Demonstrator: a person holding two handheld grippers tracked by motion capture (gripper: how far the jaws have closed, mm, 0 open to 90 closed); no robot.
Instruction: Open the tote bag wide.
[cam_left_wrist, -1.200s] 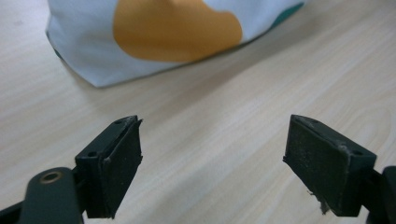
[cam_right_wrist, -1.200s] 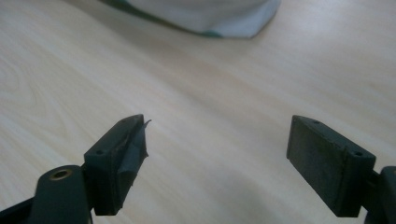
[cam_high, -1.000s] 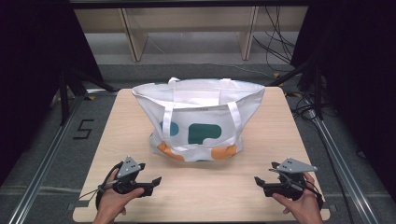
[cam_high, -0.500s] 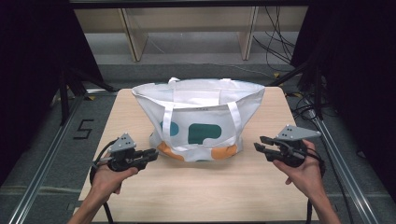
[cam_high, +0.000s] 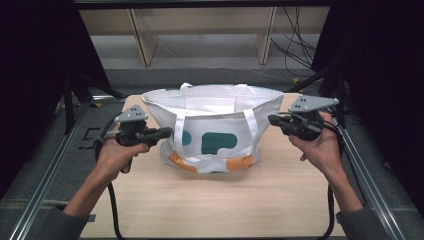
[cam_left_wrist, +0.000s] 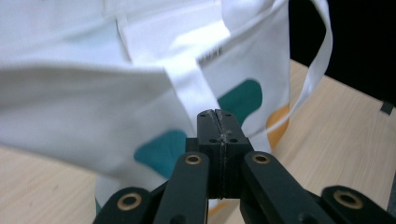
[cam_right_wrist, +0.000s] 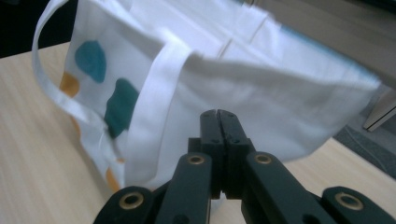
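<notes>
Standing upright at the middle of the bench (cam_high: 280, 200), a white bag (cam_high: 215, 127) with teal and orange shapes, left hand-held gripper (cam_high: 167, 132) just beside its left side, right hand-held gripper (cam_high: 272, 120) near its right rim, both with jaws pressed together, holding nothing.

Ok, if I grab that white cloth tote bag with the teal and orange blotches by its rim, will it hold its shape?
Probably not. The white cloth tote bag looks thin and floppy: its rim sags and its handle straps hang loose, so it would likely fold. It stands open unaided, so pushing it may buckle the wall rather than slide it.
</notes>
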